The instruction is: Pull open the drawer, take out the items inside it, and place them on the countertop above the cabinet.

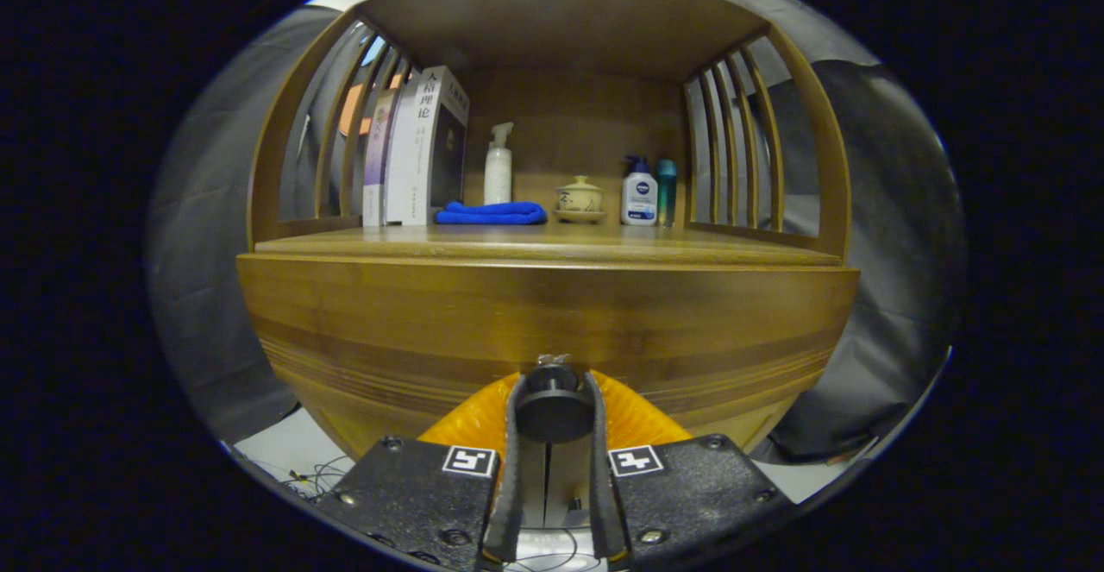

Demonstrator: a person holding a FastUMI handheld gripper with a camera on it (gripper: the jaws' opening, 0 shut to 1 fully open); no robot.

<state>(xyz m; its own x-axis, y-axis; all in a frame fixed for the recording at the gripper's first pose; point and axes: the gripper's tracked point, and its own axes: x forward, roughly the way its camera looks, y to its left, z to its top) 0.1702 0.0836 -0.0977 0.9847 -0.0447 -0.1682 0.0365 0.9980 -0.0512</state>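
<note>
Brown wood is making up the whole cabinet [552,313], and its single drawer front [388,330] is sitting flush beneath the countertop [690,248], with no gap showing along its top edge, so whatever lies inside it is hidden. One dark round knob [553,401] is projecting from the lower middle of that front, and the gripper [552,386] is pinching it: both fingers are pressing against its sides, one on the left and one on the right, with the knob filling the space between their tips. Along the back edge of the countertop, going from the left corner toward the right, three upright books [414,154] are leaning against the slatted left side, then one folded blue cloth [492,212] is lying flat just beside them. Behind the cloth one white pump bottle [498,166] is standing upright near the back panel. Near the middle of the back edge one small lidded ceramic cup [580,197] is resting on a saucer. Further right, one white-and-blue pump bottle [639,192] is standing, and one slim teal bottle [667,188] is standing just beside it, close to the slatted right side. The front edge of the countertop is lying bare.
</note>
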